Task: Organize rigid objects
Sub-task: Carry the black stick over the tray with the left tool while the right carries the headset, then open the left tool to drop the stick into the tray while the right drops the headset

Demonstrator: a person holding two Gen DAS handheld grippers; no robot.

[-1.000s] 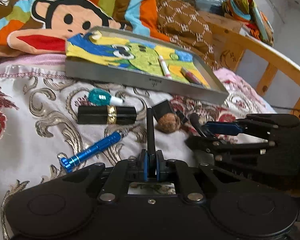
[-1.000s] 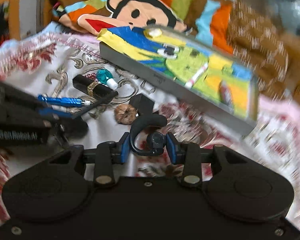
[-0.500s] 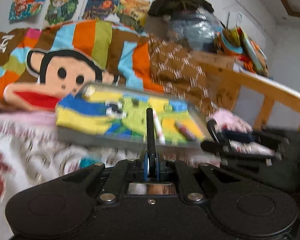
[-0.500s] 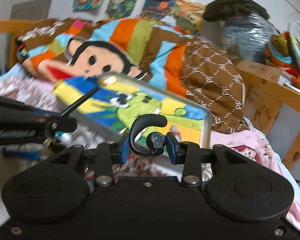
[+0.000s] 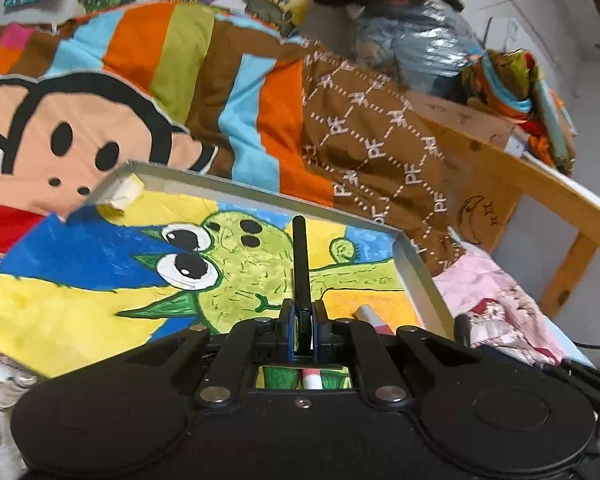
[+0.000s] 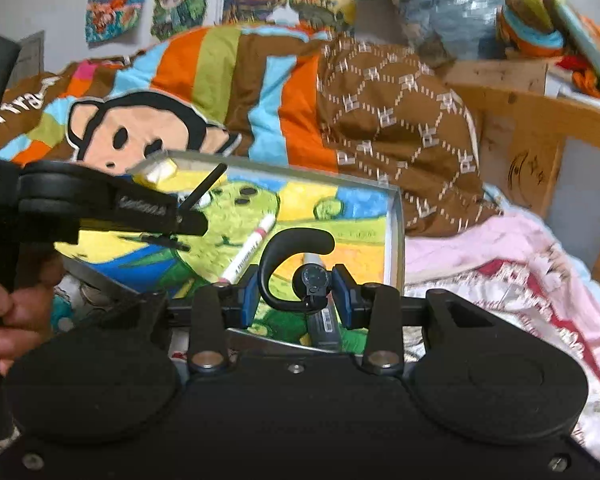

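The left gripper (image 5: 302,320) sat at lower centre of its own view, jaws pinched onto a thin black stick (image 5: 300,256) pointing straight up the frame. In the right wrist view it reached in from the left edge, a hand (image 6: 10,312) curled around its handle. The right gripper (image 6: 296,292), low centre, was clamped on a black ear-hook earpiece (image 6: 300,260).

Probably a child's bedroom: monkey-print bedding (image 5: 100,128), wall posters (image 6: 172,4), wooden bedframe (image 5: 540,184).
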